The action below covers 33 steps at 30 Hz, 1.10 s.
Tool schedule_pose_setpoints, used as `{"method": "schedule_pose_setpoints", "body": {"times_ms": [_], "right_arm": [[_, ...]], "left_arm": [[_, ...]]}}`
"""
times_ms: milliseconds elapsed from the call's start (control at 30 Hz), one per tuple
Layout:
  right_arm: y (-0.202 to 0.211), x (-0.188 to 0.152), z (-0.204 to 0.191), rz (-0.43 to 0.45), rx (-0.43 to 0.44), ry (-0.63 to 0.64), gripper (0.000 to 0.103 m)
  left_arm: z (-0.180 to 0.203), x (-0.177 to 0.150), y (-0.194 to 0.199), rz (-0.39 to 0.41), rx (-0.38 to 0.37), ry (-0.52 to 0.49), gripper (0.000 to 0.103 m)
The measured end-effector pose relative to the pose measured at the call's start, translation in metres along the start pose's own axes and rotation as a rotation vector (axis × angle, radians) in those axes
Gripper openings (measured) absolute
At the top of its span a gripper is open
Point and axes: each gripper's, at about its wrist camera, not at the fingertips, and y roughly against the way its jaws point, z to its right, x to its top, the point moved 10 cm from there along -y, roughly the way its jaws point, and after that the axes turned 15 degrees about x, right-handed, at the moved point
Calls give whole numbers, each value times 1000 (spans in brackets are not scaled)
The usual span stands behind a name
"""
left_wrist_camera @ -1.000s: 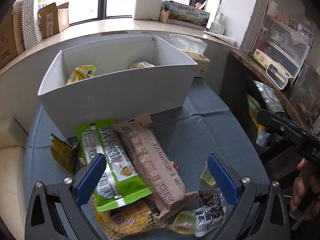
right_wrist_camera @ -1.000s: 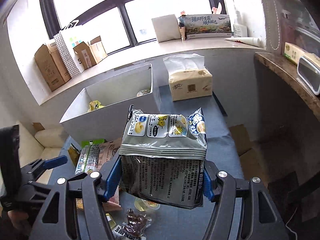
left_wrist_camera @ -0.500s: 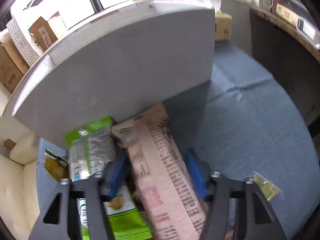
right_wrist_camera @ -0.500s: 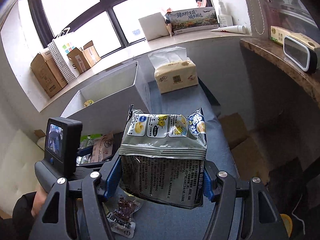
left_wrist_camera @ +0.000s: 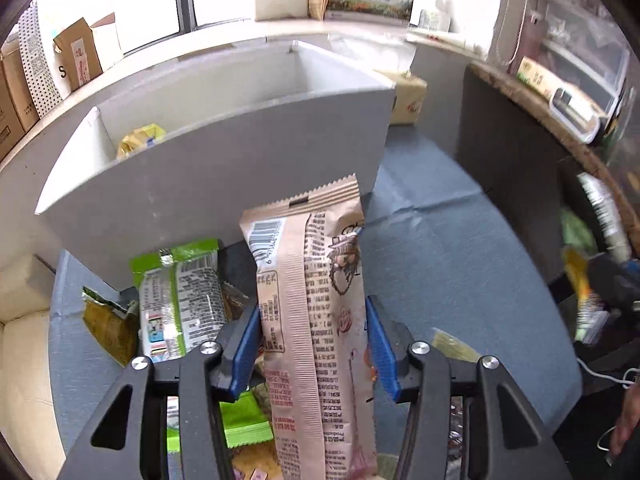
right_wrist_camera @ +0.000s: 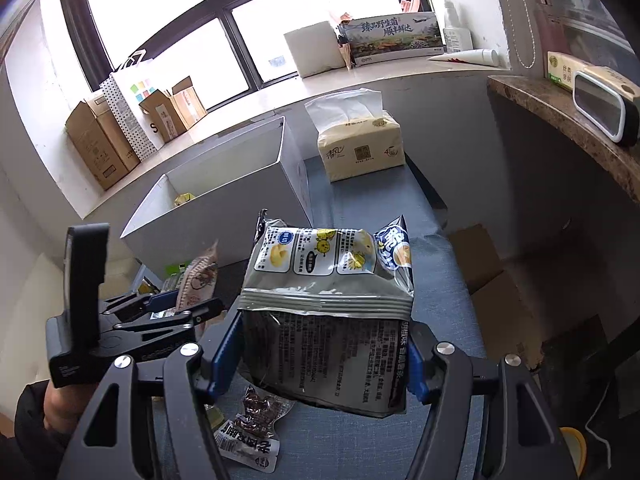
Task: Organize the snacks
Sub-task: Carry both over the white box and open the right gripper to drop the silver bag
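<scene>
Between the blue pads of the left gripper [left_wrist_camera: 312, 346] a long tan snack packet [left_wrist_camera: 316, 300] is clamped and held off the blue cloth [left_wrist_camera: 460, 264], its crimped end pointing to twelve o'clock at the white bin [left_wrist_camera: 224, 184]. In the right gripper [right_wrist_camera: 318, 354] a grey chip bag [right_wrist_camera: 332, 300] is pinched at both sides, with the bin seen at eleven o'clock and a tissue pack [right_wrist_camera: 360, 148] at twelve. A green packet [left_wrist_camera: 180, 300] is left lying at nine o'clock of the left gripper.
</scene>
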Motion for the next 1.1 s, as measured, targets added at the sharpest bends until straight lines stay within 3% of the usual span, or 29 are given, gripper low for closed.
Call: {"method": "schedule_pose_setpoints", "body": {"times_ms": [300, 767, 933, 1100], "right_arm": [[-19, 10, -27, -19, 29, 58, 71], [-50, 68, -104, 16, 138, 190, 71], [-65, 107, -118, 28, 173, 210, 71], [-103, 151, -114, 15, 190, 199, 71]], "left_arm": [[-47, 24, 71, 123, -73, 81, 54], [-121, 94, 121, 295, -18, 140, 54], [-138, 141, 116, 327, 1, 140, 54], [-154, 186, 76, 303, 54, 157, 54]]}}
